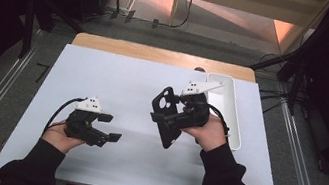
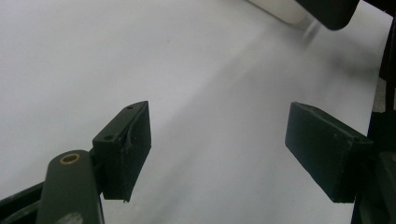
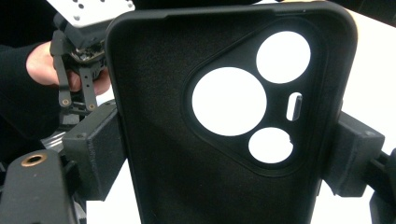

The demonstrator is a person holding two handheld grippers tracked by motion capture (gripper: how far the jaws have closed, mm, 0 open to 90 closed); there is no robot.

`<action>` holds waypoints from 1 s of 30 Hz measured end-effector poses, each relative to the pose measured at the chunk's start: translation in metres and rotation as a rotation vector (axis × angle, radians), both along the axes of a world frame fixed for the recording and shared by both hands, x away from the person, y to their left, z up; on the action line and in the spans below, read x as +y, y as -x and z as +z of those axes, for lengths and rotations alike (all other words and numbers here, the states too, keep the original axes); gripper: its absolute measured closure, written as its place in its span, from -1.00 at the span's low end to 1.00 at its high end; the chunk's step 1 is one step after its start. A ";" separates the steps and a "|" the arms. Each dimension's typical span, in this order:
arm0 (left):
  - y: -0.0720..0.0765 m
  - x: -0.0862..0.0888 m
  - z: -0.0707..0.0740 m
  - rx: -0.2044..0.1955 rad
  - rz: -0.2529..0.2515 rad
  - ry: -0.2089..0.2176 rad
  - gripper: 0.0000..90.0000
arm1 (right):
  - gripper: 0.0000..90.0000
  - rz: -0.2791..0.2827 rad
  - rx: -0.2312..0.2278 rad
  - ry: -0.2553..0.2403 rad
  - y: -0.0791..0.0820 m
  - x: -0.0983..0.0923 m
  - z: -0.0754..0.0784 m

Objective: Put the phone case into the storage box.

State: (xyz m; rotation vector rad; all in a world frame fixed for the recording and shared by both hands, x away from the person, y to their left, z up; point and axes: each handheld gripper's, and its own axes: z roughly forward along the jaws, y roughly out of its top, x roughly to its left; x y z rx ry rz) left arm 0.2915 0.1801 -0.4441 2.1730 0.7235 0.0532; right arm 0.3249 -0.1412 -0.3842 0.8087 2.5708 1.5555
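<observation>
The right gripper point(image 1: 167, 118) holds a black phone case point(image 1: 164, 115) – one jaw presses on each long side, so it is closed tight on the case. The case is lifted up off the surface point(image 1: 120, 75), over its middle and a bit toward the right edge. In the right gripper view the phone case point(image 3: 187, 140) shows its soft inside and its camera holes: two big round ones, one small round one and one thin slot.

The left gripper point(image 1: 110, 128) has nothing in it. In the left gripper view its jaws stand far apart, with only the bare white surface point(image 2: 210, 93) between them. It hangs low over the surface near the front left corner, well apart from the case.

Farther out, a long white tray point(image 1: 235, 129) lies along the right edge of the surface. I cannot see anything in it from here.

How far along is the job? The case is picked up, so that part looks done. What is left is a guess – maybe the open left gripper comes over to take or help with the case, or the case goes into the tray. No phone is on the surface.

Count: one phone case, one tray, two grippers, four cut-outs in the case.
</observation>
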 end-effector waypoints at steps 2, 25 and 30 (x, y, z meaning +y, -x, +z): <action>0.002 0.002 -0.004 0.009 0.002 -0.001 -0.50 | -0.71 -0.008 0.006 -0.002 0.000 -0.001 0.001; 0.013 0.020 -0.015 0.040 0.091 -0.037 -0.50 | -0.71 -0.100 0.022 0.007 0.000 -0.013 0.018; 0.014 0.021 -0.015 0.042 0.097 -0.039 -0.50 | -0.71 -0.129 0.027 -0.003 -0.003 -0.019 0.023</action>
